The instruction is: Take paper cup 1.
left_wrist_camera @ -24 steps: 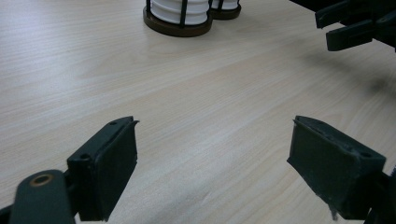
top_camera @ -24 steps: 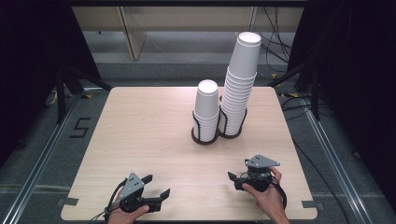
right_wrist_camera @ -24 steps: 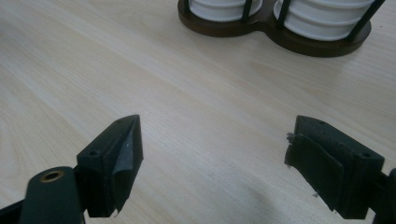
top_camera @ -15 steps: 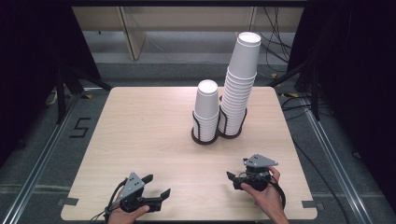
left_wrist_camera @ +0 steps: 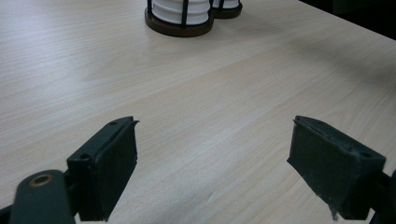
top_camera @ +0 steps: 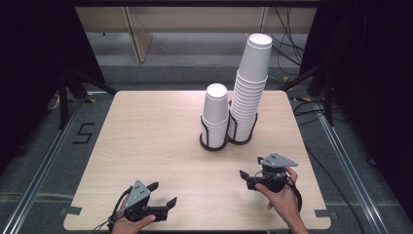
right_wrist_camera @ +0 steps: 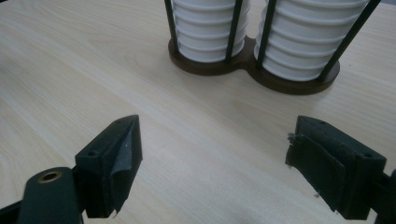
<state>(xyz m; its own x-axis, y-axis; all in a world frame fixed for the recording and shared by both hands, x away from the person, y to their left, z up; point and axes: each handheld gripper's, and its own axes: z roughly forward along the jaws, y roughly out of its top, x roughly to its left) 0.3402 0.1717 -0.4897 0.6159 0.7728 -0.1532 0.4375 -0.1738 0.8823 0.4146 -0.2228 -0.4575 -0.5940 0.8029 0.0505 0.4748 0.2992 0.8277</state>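
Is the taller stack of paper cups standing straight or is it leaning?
Leaning. In the high view the taller stack tilts toward the right as it rises from its holder, while the shorter stack beside it stands nearly straight.

High view overhead, claw views low, sharing cup holder (top_camera: pixel 227 139)

Digit "5" (top_camera: pixel 84 132) marked on floor left of table; nothing else legible.

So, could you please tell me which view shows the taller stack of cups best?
The high view: the taller stack of cups shows whole, from its holder up to the top rim. The right gripper view shows its lowest cups behind the holder's bars; the left gripper view catches a sliver at the base.
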